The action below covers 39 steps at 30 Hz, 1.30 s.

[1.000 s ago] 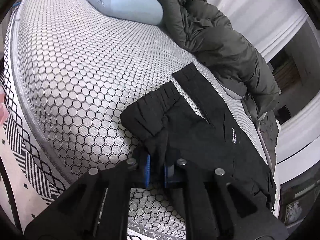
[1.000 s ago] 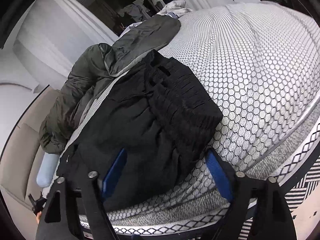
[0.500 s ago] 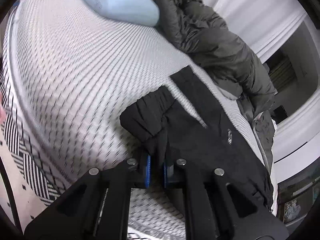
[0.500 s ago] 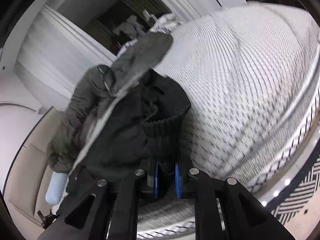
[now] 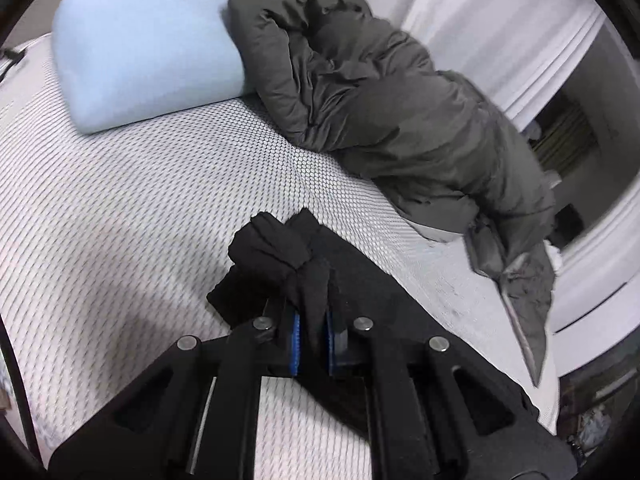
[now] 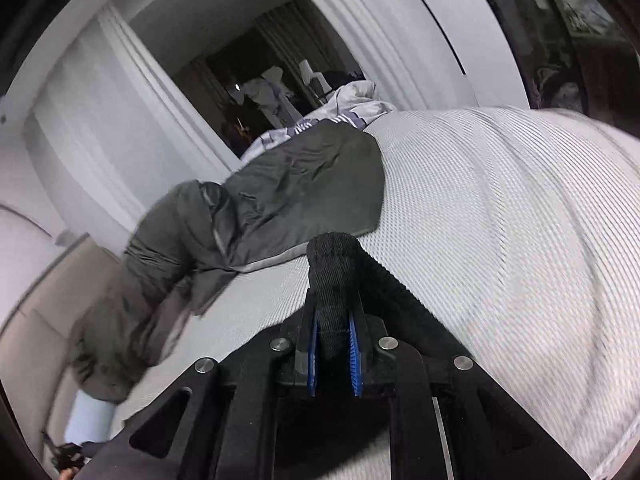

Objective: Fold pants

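1. Lifting both ends at once is where you're at, I reckon: your left gripper [image 5: 312, 344] is pinching a bunched wad of the black pants [image 5: 280, 256], and your right gripper [image 6: 334, 354] has just been closing and now has a ribbed black edge of the pants [image 6: 334, 276] clamped between its blue pads. Looks like the waistband or a cuff, can't say which
2. The pants hang from both grippers just above the bed [image 5: 120, 208], part of the cloth trailing down under the left gripper, so nothing is folded flat yet
3. To do this bit well, keep both grippers level with each other so the cloth doesn't twist, and carry the held end over the rest in one smooth arc. Don't yank, since the left grip is on a scrunched lump and could slip
4. Lay it down edge to edge before letting go, and steer clear of the dark grey jacket [image 5: 392, 112] lying just beyond the pants. Dragging cloth across it would mess up your fold
5. Head count: one pair of pants, two grippers, one grey jacket, one light blue pillow [image 5: 144, 64] at the head of the bed, one bed. There's also a pale striped bit of fabric [image 6: 352, 108] past the jacket in the right wrist view, too small to say what it is
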Available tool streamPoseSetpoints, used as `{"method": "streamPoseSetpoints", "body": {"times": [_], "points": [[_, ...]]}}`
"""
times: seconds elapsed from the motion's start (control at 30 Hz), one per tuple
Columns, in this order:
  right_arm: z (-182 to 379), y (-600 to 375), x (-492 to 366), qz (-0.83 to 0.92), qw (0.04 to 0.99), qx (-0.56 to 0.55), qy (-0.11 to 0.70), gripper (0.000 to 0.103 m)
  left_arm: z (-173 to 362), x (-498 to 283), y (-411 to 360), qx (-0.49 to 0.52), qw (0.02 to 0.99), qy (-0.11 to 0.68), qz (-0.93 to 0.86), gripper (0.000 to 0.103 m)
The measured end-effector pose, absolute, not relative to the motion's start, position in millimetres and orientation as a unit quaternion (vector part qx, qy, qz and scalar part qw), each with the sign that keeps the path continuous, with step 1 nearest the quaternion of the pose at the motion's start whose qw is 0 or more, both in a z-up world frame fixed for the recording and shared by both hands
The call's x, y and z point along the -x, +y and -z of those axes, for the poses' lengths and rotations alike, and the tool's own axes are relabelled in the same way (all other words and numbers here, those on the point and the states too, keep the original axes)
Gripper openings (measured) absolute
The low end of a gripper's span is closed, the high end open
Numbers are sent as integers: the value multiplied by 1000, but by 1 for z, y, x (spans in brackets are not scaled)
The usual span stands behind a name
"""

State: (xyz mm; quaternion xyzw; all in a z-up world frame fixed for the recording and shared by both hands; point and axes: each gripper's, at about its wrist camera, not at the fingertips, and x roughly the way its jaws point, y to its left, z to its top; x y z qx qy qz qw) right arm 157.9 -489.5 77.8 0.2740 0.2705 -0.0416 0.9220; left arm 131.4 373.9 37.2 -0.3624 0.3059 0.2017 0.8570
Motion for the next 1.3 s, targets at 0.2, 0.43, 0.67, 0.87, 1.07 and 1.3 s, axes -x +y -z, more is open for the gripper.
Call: {"method": "streamPoseSetpoints", "body": {"times": [0.2, 0.43, 0.67, 0.87, 1.07, 1.3], "points": [[-48, -467, -291, 103, 907, -212, 347, 43, -9, -223, 390, 332, 830, 357, -271, 47], [-23, -462, -298, 108, 909, -189, 355, 76, -2, -221, 401, 318, 830, 353, -291, 77], [-17, -452, -204, 64, 912, -244, 322, 90, 16, -158, 358, 374, 834, 348, -210, 77], [11, -460, -135, 11, 878, -333, 345, 91, 48, -136, 299, 422, 818, 367, -136, 72], [50, -469, -105, -54, 821, -410, 393, 91, 74, -144, 259, 434, 820, 358, -106, 62], [63, -469, -112, -111, 810, -405, 409, 91, 89, -165, 260, 446, 817, 337, -143, 10]]}}
